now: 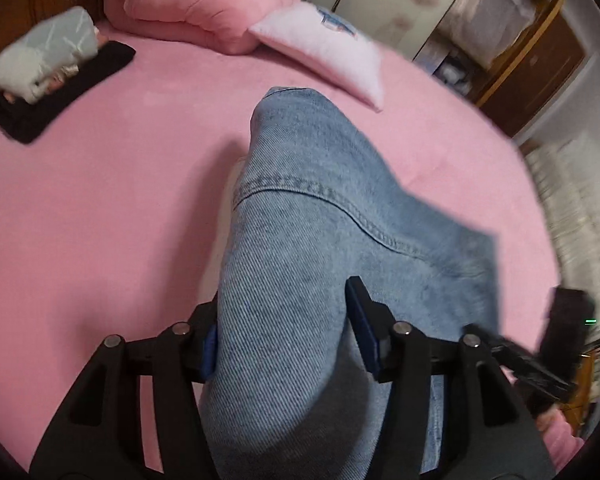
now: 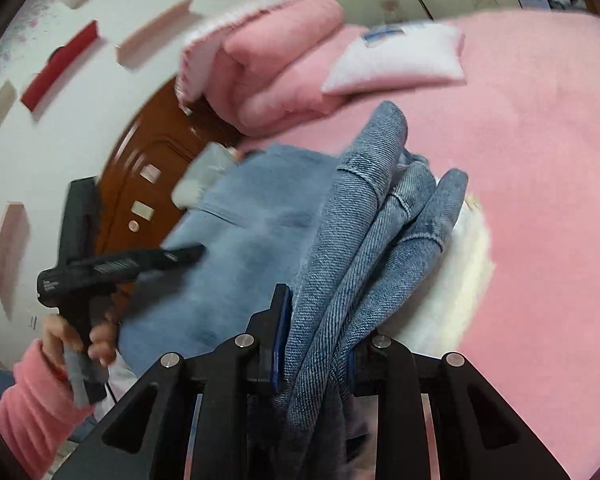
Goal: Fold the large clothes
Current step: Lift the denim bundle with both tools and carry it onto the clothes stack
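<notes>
The denim garment (image 1: 300,216), light blue with stitched seams, hangs raised above the pink bed (image 1: 100,208), gripped at two places. In the left wrist view the left gripper (image 1: 284,336) has its two black fingers closed against a thick gathered bunch of the denim; the blue pads (image 1: 364,332) press the cloth from both sides, so the jaws stand partly apart only by the thickness of the fabric between them. From there the garment runs forward over the middle of the bed, one narrow end reaching toward the far side.

In the right wrist view the right gripper (image 2: 316,344) pinches several bunched folds of the same denim (image 2: 364,248) between its fingers, again held apart only by the cloth. A white lining or underlayer (image 2: 452,280) shows beneath the folds. To the left in that view the person's left hand (image 2: 80,340), in a pink sleeve (image 2: 24,396), holds the handle of the other gripper.

At the far edge of the bed lies a folded pink blanket (image 1: 196,4), with a pale pink pillow (image 1: 332,48) just beside it toward the right far corner. Near the left far corner a folded black item (image 1: 60,92) lies on the bed, with a grey-white bundle (image 1: 44,56) resting on top of it. A brown wooden headboard (image 2: 148,168) stands behind the bed, and wooden shelving (image 1: 540,52) holding a clear storage container is beyond the right edge; what is in it cannot be made out
</notes>
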Demonstrator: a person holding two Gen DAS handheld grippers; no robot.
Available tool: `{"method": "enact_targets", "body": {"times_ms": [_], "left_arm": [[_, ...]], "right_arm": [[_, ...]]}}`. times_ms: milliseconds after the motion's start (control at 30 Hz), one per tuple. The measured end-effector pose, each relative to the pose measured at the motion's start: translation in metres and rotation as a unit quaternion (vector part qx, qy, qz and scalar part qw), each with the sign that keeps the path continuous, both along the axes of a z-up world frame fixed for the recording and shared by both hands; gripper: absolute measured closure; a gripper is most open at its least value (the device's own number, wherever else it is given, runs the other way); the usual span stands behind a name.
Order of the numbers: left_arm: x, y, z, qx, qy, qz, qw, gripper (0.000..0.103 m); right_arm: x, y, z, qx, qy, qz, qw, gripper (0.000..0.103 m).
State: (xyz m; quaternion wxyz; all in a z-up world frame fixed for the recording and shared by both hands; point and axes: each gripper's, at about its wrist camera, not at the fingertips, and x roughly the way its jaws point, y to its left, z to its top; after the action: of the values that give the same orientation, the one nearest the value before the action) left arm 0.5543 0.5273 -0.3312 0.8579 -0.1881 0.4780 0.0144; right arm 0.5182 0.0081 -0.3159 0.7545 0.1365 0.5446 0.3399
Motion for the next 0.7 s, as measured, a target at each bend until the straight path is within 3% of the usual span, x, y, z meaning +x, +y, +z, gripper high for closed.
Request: {"method": "enact_targets", "body": {"times_ms": [100, 167, 233, 300, 400, 467, 567, 600, 633, 700], "left_arm": [[-0.022, 0.003, -0.016, 0.029, -0.029, -0.021, 0.9989, 0.044], [-0.032, 0.005, -0.02, 0.003, -0.038, -0.01, 0.9992, 0.043], [-0.029, 0.015, -0.023, -0.012, -0.045, 0.001, 0.9989, 0.043], [-0.033, 0.003, -0.02, 0.016, -0.051, 0.004, 0.9986, 0.041], [-0.033, -0.019, -0.011, 0.088, -0.069, 0.019, 0.9935, 0.041], [-0.047, -0.039, 0.002, 0.145, -0.088, 0.06, 0.9837, 0.04], [-0.075, -0.079, 0.012, 0.223, -0.108, 0.164, 0.9548, 0.04], [-0.086, -0.094, 0.013, 0.234, -0.114, 0.182, 0.9481, 0.04], [-0.099, -0.111, 0.014, 0.24, -0.125, 0.191, 0.9435, 0.04], [-0.123, -0.141, 0.017, 0.249, -0.15, 0.204, 0.9347, 0.04]], "right_arm": [[-0.001, -0.018, -0.036, -0.031, -0.006, 0.014, 0.999, 0.077], [0.005, -0.008, -0.055, -0.057, -0.03, 0.023, 0.998, 0.075], [-0.003, -0.025, -0.063, -0.06, -0.038, 0.007, 0.997, 0.072], [-0.006, -0.035, -0.064, -0.066, -0.039, -0.017, 0.997, 0.062], [-0.021, -0.033, -0.052, -0.088, -0.049, -0.037, 0.994, 0.051], [-0.037, -0.04, -0.04, -0.107, -0.06, -0.055, 0.991, 0.039], [-0.07, -0.076, -0.032, -0.125, -0.071, -0.089, 0.986, 0.02], [-0.084, -0.096, -0.034, -0.142, -0.071, -0.104, 0.982, 0.012], [-0.099, -0.104, -0.026, -0.159, -0.068, -0.114, 0.978, 0.011], [-0.13, -0.135, -0.039, -0.198, -0.045, -0.137, 0.969, 0.01]]}}
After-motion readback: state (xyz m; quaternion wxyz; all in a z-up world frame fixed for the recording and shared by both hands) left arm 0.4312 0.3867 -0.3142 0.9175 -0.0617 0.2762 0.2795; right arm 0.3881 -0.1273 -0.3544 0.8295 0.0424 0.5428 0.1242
